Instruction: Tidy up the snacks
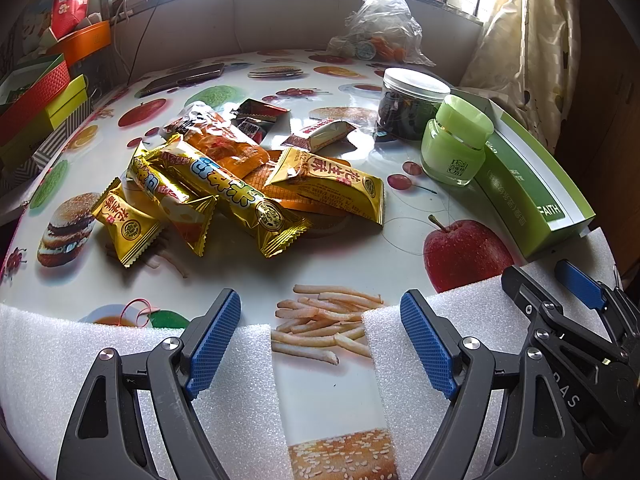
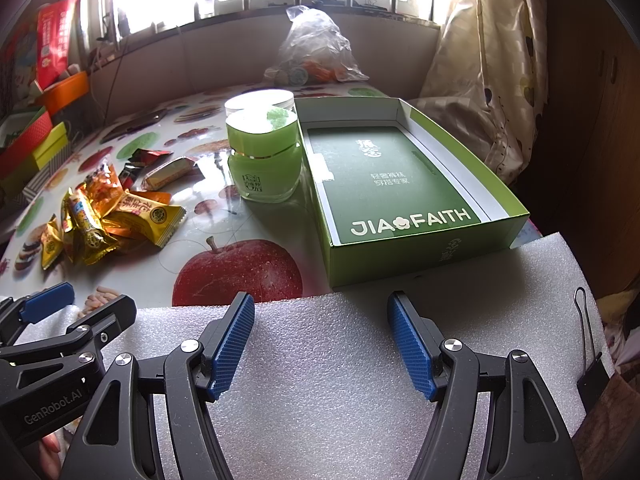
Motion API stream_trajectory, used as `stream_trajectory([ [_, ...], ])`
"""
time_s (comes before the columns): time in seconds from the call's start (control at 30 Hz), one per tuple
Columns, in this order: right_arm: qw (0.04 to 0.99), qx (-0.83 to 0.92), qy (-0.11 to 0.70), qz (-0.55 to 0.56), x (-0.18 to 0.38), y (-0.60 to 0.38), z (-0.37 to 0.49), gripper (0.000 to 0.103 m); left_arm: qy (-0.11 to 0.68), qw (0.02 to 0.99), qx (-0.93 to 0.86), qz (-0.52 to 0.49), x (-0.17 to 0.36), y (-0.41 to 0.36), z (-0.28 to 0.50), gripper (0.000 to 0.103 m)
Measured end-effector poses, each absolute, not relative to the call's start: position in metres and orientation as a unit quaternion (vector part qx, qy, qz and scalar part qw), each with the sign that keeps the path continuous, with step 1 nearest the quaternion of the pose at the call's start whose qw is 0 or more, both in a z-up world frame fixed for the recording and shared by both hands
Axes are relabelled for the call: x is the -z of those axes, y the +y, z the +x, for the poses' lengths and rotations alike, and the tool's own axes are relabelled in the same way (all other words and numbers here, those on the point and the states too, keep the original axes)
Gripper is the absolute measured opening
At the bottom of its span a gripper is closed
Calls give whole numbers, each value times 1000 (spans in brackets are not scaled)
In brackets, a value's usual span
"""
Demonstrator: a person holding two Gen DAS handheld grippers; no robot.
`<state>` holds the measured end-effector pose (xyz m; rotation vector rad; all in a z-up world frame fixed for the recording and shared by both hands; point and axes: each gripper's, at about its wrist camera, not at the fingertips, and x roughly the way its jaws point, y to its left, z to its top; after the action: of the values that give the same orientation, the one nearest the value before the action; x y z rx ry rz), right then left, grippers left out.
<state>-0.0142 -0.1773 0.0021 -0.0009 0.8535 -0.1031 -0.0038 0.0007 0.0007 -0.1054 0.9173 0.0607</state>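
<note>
A heap of gold and orange snack packets (image 1: 224,184) lies mid-table, with a cream wrapped bar (image 1: 320,134) and a dark red packet (image 1: 260,114) behind it. The same heap (image 2: 100,220) sits at the left in the right wrist view. My left gripper (image 1: 320,344) stands open over white foam near the table's front edge, nothing between its fingers. My right gripper (image 2: 320,344) is also open and empty, above foam padding (image 2: 320,360), just in front of an open green box (image 2: 400,184) marked FAITH. The right gripper (image 1: 560,284) shows at the right of the left wrist view.
A green jar (image 2: 264,160) and a clear white-lidded jar (image 1: 412,104) stand left of the green box (image 1: 532,188). A plastic bag (image 1: 380,28) sits at the far edge. Coloured boxes (image 1: 36,96) are stacked at the left. A curtain (image 2: 492,80) hangs at the right; a binder clip (image 2: 592,364) holds the foam.
</note>
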Motion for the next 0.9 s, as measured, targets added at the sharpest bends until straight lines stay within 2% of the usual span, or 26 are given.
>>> stream_trajectory([
  [0.9, 909, 49, 414, 0, -1, -177, -14, 69, 445, 894, -24, -50, -4, 3, -1, 82],
])
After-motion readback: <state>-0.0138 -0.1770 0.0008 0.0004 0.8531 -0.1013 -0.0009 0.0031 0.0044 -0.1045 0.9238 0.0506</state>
